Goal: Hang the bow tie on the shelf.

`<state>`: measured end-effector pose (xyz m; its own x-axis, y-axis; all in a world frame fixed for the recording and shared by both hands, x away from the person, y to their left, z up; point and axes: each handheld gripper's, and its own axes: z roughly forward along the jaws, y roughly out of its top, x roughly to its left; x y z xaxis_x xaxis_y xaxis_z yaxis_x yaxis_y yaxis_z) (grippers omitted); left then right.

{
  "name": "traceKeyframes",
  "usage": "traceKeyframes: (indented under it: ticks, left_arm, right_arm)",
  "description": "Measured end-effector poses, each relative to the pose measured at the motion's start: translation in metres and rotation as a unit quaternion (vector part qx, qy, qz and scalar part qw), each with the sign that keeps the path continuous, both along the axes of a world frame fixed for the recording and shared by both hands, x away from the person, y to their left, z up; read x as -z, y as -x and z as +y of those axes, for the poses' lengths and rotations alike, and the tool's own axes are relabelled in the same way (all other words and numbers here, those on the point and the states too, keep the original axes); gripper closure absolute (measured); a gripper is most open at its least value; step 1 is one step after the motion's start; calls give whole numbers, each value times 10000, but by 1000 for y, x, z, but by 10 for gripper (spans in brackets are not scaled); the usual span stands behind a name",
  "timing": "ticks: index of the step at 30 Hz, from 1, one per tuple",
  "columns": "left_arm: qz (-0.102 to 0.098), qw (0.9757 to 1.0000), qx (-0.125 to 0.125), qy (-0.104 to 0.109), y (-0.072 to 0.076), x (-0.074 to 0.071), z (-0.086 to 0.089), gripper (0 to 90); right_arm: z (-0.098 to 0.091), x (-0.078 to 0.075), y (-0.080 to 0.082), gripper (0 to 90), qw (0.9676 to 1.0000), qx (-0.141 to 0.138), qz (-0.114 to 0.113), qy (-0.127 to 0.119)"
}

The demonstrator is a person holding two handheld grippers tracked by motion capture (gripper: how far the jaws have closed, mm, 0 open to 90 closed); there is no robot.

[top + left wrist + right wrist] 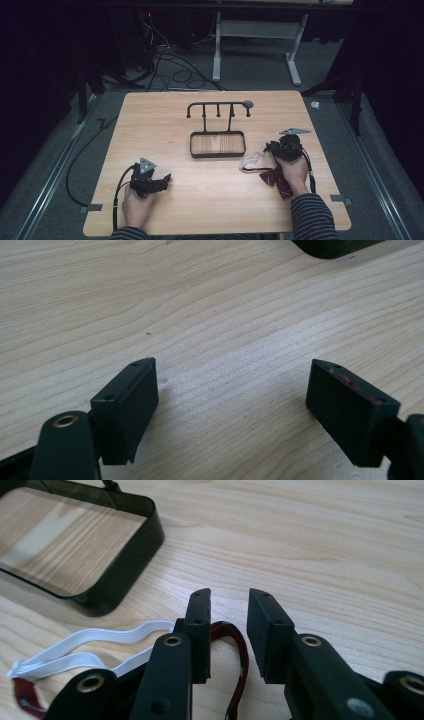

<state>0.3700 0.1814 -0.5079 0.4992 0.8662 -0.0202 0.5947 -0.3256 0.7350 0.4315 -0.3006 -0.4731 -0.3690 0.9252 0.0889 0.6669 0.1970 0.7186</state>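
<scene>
Left gripper (232,405): jaws wide apart, nothing between, over bare table (200,300). Right gripper (229,630): jaws parted, empty, above bow tie (274,176) beside tray (125,565)

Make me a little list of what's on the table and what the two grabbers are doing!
Table: wooden table
Stand: black hook rack with tray, mid-table
Bow tie: dark red bow tie with white strap, lying near the right gripper
Left gripper: left gripper wide open, nothing between its jaws
Right gripper: right gripper over the bow tie, jaws a little apart, not pinching it
</scene>
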Motion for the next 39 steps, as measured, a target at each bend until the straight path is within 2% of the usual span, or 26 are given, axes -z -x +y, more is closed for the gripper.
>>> traceKeyframes:
  ticks: [11,14,19,20,23,25,27,34,39]
  left_arm:
    - [-4,10000,0,5,0,0,0,214]
    - [-4,10000,0,5,0,0,0,214]
    - [-4,10000,0,5,0,0,0,214]
    - [-4,10000,0,5,0,0,0,214]
    - [-3,10000,0,5,0,0,0,214]
    - [-4,10000,0,3,0,0,0,214]
    - [-3,10000,-1,4,0,0,0,214]
    - [-2,10000,-1,5,0,0,0,214]
    - [-3,10000,0,4,0,0,0,214]
  right_arm:
    - [-1,15,-9,751,9996,104,268,36]
    - [-1,18,-11,782,9994,86,335,40]
    - [1,19,-10,826,9994,49,326,125]
    - [2,19,-10,867,9993,18,291,229]
    - [3,19,-9,900,9991,7,269,335]
    - [4,19,-9,900,9990,2,285,331]
    - [4,18,-8,900,9990,-33,270,348]
    - [0,8,-1,900,9999,-38,96,102]
    - [1,-13,15,900,9994,-195,-273,92]
